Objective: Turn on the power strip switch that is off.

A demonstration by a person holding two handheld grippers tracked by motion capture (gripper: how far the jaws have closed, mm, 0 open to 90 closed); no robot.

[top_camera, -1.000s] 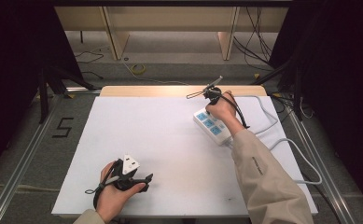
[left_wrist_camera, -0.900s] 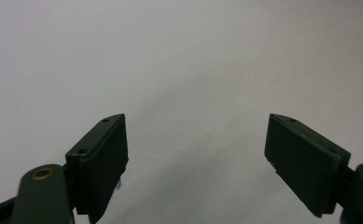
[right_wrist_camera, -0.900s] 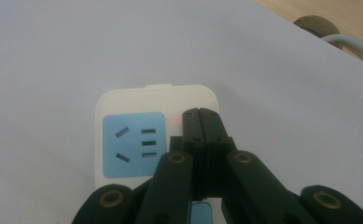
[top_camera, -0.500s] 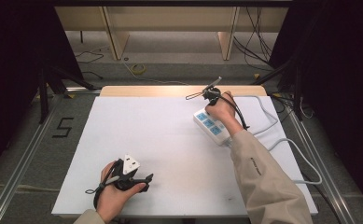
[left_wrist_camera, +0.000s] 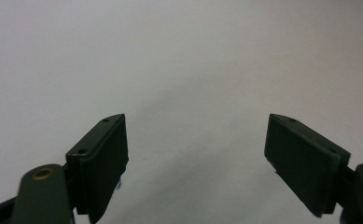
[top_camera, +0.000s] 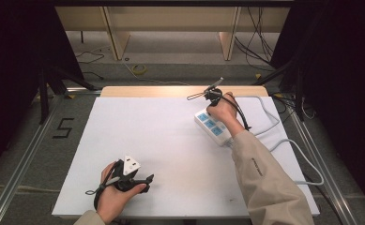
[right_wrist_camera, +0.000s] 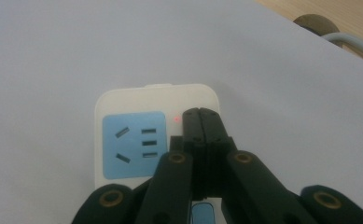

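I see the white power strip [top_camera: 211, 125] lying flat on the white counter [top_camera: 161, 140], near the far right part of it. It has blue socket faces [right_wrist_camera: 133, 144] on top, and a tiny red light [right_wrist_camera: 176, 119] glows near its end. A pale cord [top_camera: 283, 140] runs from it across the right side of the counter and off the edge.

My right hand-held gripper [right_wrist_camera: 201, 116] is over the strip. Its two black jaws are pressed tight together, with nothing between them. Their tips sit on the strip's top, just beside the blue socket face and right next to the red light. I cannot tell if they press hard or only rest there. In the high view the right hand [top_camera: 222, 110] covers part of the strip, and the sleeve [top_camera: 264, 183] comes in from the bottom right.

My left hand-held gripper [left_wrist_camera: 195, 154] is well apart from the strip, near the front left of the counter. Its jaws stand wide, and there is only bare white counter between them. It holds nothing. In the high view the left hand [top_camera: 117, 190] grips it low over the counter, with the gripper's white top plate [top_camera: 132, 165] showing.

Beyond the counter I see a grey floor [top_camera: 171, 65] with some loose cables [top_camera: 140, 69] and wooden legs [top_camera: 117, 33].
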